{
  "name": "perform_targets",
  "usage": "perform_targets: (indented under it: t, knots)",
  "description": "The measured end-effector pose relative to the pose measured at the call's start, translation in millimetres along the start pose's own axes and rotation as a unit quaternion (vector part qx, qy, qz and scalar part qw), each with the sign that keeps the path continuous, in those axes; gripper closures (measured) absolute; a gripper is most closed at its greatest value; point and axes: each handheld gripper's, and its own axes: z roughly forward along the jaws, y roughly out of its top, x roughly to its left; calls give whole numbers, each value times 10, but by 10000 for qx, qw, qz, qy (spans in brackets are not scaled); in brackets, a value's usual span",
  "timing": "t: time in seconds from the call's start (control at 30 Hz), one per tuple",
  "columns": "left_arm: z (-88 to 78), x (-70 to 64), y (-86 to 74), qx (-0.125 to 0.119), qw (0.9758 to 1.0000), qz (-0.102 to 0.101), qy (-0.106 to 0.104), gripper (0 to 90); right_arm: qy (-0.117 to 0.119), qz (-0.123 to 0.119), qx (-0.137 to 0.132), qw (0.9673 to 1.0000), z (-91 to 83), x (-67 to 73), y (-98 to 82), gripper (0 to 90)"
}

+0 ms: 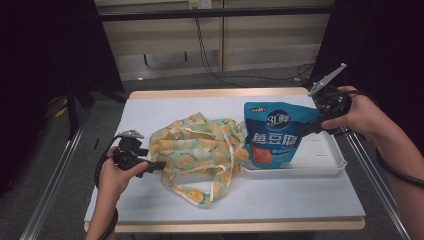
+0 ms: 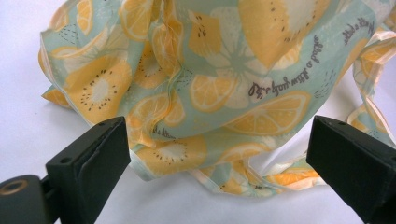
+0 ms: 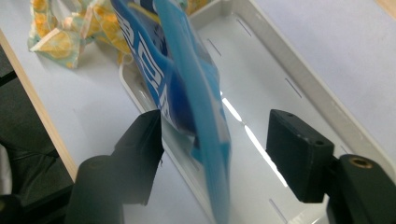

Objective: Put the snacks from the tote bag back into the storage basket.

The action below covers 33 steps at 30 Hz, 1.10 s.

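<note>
A crumpled cloth bag (image 1: pixel 200 150) (image 2: pixel 224 84), pale green with orange citrus slices, lies in the middle of the white table. My left gripper (image 1: pixel 159 163) (image 2: pixel 217 135) is at the bag's left edge, low over the table, its jaws open on either side of the folds without touching them. A blue snack pouch (image 1: pixel 272 135) (image 3: pixel 187 93) stands tilted at the left end of a white tray (image 1: pixel 325 150) (image 3: pixel 280 70). My right gripper (image 1: pixel 306 127) (image 3: pixel 215 135) is at the pouch's upper right corner. Its jaws stand wide apart with the pouch's edge between them.
The bag's straps (image 1: pixel 210 192) trail toward the table's front edge. Bare tray floor shows right of the pouch. A metal rail (image 1: pixel 55 175) runs along the table's left side, and cables (image 1: pixel 210 55) hang at the back.
</note>
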Motion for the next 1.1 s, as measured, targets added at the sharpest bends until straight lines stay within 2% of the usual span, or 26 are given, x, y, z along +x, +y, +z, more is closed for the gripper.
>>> perform_targets:
  t: [0.17, 0.27, 0.43, 0.67, 0.73, 0.97, 1.1]
  knots:
    - [-4, -1, 13, 3, 10000, 38, -14, 54, -34, 94, 33, 9999, 19, -5, -102, 299]
    - [-12, 1, 16, -25, 10000, 3, -9, 47, -67, 166, -10, 9998, 27, 0, -157, 231]
    - [-26, 2, 21, -71, 10000, -8, -16, 43, -85, 268, -3, 9996, 55, 9, -230, 193]
    - [-27, 1, 26, -75, 9999, 56, -57, 38, -77, 287, -13, 9996, 129, 81, -311, 139]
    - [-33, 3, 28, -100, 9999, 55, -58, 34, -179, 338, -7, 9993, 142, 100, -344, 124]
    - [-56, 11, 40, -133, 9998, 119, -101, 32, -179, 191, -56, 9996, 185, 169, -475, 60]
    - [-68, 13, 46, -161, 9997, 154, -138, 32, -125, 245, -163, 9995, 214, 213, -543, 76]
